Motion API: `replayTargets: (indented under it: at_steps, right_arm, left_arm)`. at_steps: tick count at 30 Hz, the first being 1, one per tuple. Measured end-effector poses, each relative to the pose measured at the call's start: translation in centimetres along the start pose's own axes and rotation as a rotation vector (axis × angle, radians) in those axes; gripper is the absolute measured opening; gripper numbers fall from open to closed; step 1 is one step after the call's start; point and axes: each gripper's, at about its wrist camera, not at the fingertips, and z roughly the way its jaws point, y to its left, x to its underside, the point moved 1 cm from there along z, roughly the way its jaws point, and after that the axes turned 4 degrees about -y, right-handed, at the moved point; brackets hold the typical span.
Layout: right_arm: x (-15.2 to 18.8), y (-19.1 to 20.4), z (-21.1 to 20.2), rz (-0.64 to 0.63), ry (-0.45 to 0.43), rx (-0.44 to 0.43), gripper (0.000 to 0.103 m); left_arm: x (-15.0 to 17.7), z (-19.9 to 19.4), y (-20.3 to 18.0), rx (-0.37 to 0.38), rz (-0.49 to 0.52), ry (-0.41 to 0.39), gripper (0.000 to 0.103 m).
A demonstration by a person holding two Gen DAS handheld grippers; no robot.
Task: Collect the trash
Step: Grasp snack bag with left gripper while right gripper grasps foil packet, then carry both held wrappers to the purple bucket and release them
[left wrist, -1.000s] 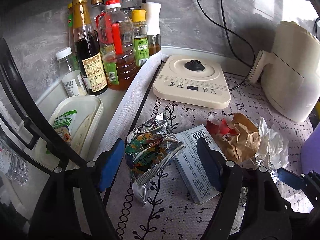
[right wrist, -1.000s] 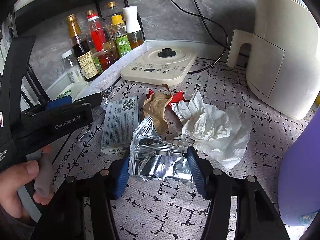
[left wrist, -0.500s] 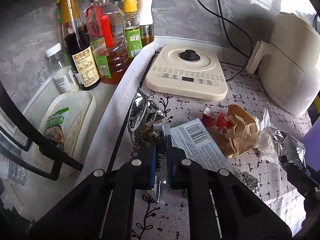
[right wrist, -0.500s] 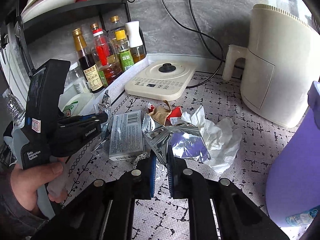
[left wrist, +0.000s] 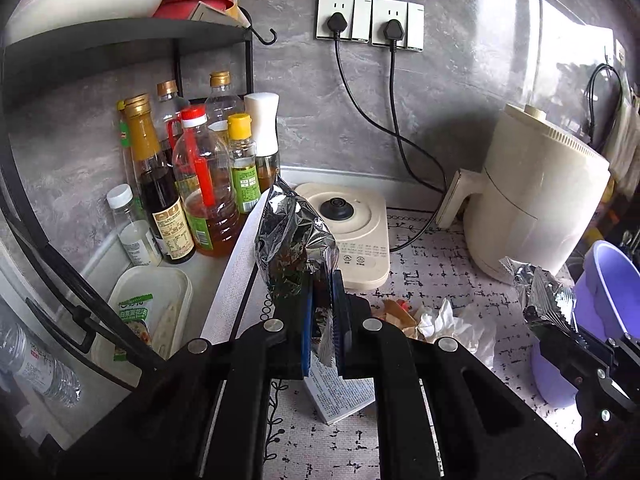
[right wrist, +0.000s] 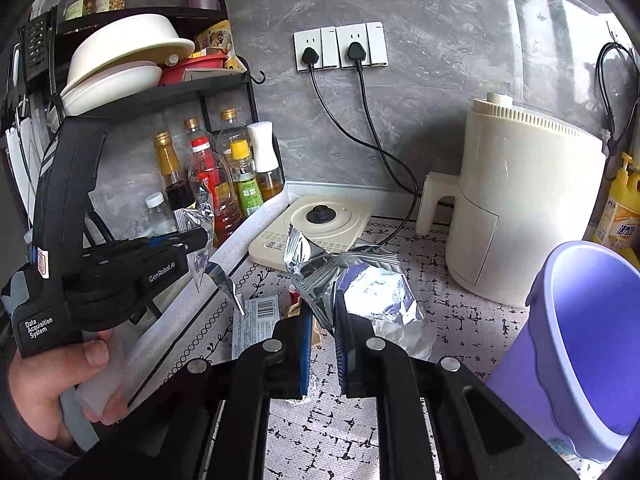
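Observation:
My left gripper (left wrist: 323, 294) is shut on a crumpled foil snack wrapper (left wrist: 294, 240), dark print outside and silver inside, held up above the counter. My right gripper (right wrist: 324, 314) is shut on a silver foil bag (right wrist: 360, 280), also lifted. Each view shows the other gripper: the right one (left wrist: 538, 316) with its foil at the right edge, the left one (right wrist: 206, 240) in a person's hand. A purple bin (right wrist: 580, 340) stands open at the right. On the patterned mat lie a grey barcode box (right wrist: 256, 318), brown paper (left wrist: 396, 312) and white tissue (left wrist: 460, 324).
Sauce and oil bottles (left wrist: 200, 200) crowd the back left under a black rack (left wrist: 120, 44) of bowls. A cream induction cooker (left wrist: 360, 240) and a cream air fryer (left wrist: 536, 204) stand at the back, their cords running to wall sockets. A lidded plastic box (left wrist: 148, 312) lies left.
Both grippers went from open around the foil wrappers to shut on them. Both have since risen, lifting the wrappers off the mat, so the wall and rack came into view.

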Motion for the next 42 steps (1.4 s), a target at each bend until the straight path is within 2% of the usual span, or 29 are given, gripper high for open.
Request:
replayTargets:
  at_steps: [13,32,35,37,42]
  right_arm:
    - [-3.3,-2.4,-5.5,-0.004,-0.148,0.129,0.011]
    - [-2.5,-10.3,-11.5,0.096,-0.199,0.366,0.014]
    - [-2.1,-11.7,-12.7,0.121,-0.212,0.405,0.024]
    - [-1.7,-12.6,-13.5,0.132,-0.219,0.435,0.036]
    - [-0.8,-14.7,-15.3,0.172,-0.216,0.485,0.038]
  left_arm:
    - [-3.6,-3.2,-4.3,0.126,0.032,-0.117,0.009]
    - [-3.8,-4.6,-15.1,0.352,0.132,-0.145,0.009]
    - [-3.7,-4.7,-16.8,0.383,0.143,-0.145,0.009]
    - [-3.6,-4.9,-17.9,0.403,0.151,-0.147,0.009]
    - [-3.1,-5.4,-20.8,0.458,0.175,-0.144,0.009]
